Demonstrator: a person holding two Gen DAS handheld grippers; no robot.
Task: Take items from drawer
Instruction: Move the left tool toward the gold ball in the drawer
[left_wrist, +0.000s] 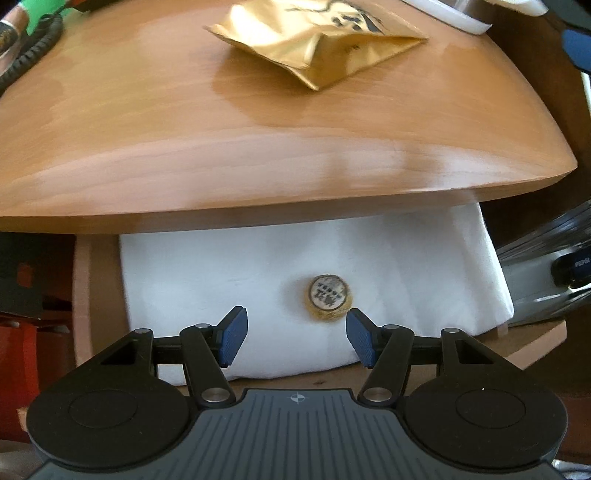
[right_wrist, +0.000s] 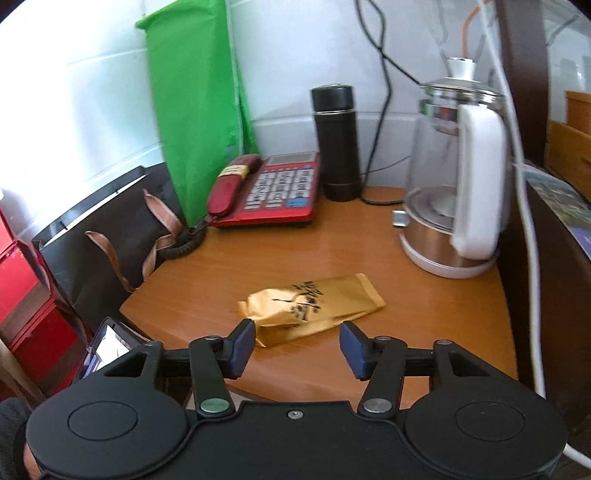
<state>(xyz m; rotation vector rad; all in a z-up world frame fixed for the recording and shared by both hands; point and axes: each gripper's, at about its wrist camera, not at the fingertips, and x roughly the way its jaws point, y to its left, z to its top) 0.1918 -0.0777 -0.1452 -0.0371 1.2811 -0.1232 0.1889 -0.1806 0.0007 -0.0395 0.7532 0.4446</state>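
In the left wrist view an open drawer (left_wrist: 83, 295) under the wooden tabletop (left_wrist: 184, 147) holds a white folded cloth (left_wrist: 221, 280) with a small round gold-wrapped item (left_wrist: 328, 297) lying on it. My left gripper (left_wrist: 295, 339) is open and empty, just in front of and below that round item. A gold foil pouch (left_wrist: 317, 40) lies on the tabletop; it also shows in the right wrist view (right_wrist: 314, 308). My right gripper (right_wrist: 297, 345) is open and empty, hovering above the table's front edge just short of the pouch.
On the table's back stand a red telephone (right_wrist: 273, 190), a black thermos (right_wrist: 336, 142) and a glass electric kettle (right_wrist: 454, 177). A green bag (right_wrist: 199, 110) and a black bag (right_wrist: 103, 240) stand at the left. Red boxes (right_wrist: 22, 288) are far left.
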